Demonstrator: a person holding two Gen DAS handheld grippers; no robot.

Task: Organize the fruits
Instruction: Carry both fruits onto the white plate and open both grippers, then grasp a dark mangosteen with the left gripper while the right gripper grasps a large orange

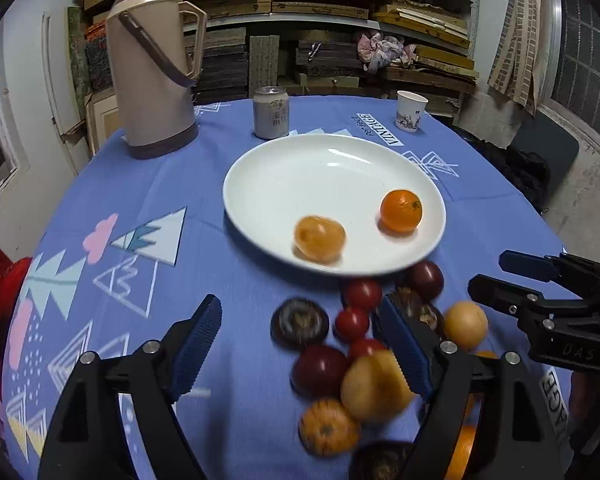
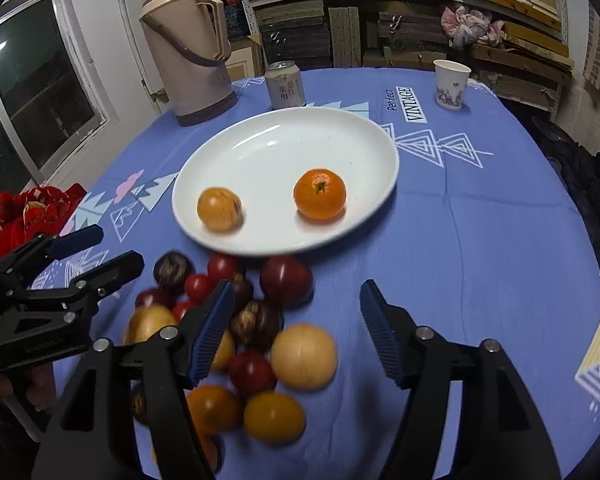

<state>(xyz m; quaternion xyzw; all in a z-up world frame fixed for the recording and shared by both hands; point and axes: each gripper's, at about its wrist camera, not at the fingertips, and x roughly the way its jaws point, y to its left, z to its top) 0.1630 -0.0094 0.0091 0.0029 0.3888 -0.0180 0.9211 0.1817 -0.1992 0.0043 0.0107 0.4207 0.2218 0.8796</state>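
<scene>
White plate (image 1: pixel 260 176) on blue cloth (image 1: pixel 120 184), holding two fruits: orange (image 1: pixel 401 211) toward the right, yellowish fruit (image 1: pixel 319 238) beside it on the left, the two apart. Loose pile (image 2: pixel 256 332) on the cloth just in front of the plate rim: dark red, small red, yellow, orange and brown-black pieces, many touching; blurred. Left gripper (image 1: pixel 300 344) above the pile's left side, fingers spread, nothing between them. Right gripper (image 2: pixel 296 328) above the pile's right side, fingers spread, gripping nothing. Thermos (image 1: pixel 152 64), can (image 1: pixel 271 113) and paper cup (image 1: pixel 410 112) behind the plate.
</scene>
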